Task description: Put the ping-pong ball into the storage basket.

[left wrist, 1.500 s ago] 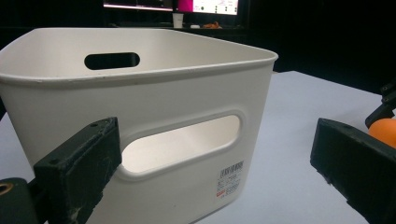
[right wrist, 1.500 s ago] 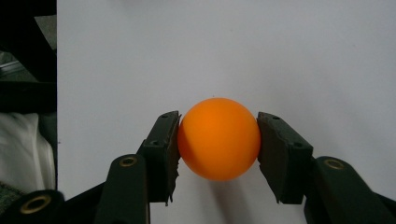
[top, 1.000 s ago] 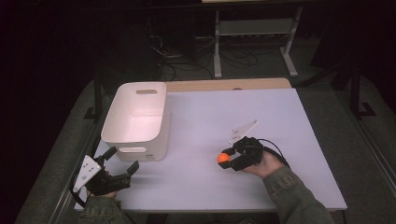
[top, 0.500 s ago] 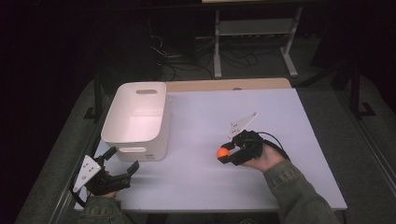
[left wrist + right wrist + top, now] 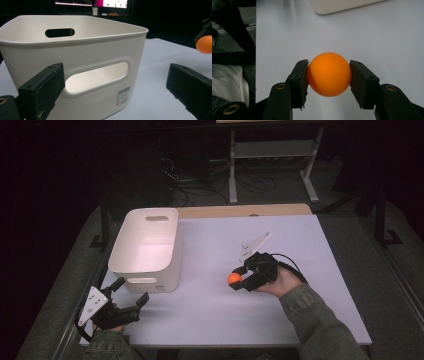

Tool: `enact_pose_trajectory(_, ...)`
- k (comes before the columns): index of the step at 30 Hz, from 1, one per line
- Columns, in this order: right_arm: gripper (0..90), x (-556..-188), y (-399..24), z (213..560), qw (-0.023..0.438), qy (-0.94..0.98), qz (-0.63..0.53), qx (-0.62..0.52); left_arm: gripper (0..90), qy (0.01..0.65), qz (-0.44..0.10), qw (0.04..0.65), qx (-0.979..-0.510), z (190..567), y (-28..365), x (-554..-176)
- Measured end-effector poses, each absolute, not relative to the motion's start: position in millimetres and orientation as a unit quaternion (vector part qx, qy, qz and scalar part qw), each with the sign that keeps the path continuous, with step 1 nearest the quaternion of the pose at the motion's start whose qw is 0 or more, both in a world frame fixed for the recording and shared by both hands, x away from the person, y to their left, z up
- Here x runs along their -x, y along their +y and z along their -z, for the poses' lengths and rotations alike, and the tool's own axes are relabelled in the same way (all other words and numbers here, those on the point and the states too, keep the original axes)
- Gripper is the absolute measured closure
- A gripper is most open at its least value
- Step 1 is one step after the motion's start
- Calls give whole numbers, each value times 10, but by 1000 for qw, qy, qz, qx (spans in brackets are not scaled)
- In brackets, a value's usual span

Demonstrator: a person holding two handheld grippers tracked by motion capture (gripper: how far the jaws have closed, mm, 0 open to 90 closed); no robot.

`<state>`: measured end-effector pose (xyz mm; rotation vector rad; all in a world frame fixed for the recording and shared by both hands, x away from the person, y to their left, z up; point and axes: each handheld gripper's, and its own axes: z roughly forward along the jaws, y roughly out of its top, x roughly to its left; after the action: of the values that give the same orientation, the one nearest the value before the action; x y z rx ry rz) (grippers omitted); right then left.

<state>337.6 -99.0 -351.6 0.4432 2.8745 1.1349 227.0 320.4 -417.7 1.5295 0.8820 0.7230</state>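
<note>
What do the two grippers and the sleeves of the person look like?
Both the left gripper and the right gripper are black with two blocky jaws. Each carries a grey three-cornered plate with small holes. A black cable trails from the right one. Brass-coloured rivets mark the jaws' arms. The sleeves are grey-green denim-like cloth.

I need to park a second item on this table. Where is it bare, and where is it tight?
Bare: the table beyond the right gripper and its orange ball, and the middle strip towards the white bin. Tight: the near left corner, between bin and left gripper.
</note>
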Motion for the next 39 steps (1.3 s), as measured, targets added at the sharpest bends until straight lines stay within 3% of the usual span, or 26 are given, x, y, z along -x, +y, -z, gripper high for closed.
enact_pose_trajectory(39, 500, -3501, -724, 3192, 13, 926, -359, -115, 15, 377, -309, 579, -654, 4175, 3206, -2269)
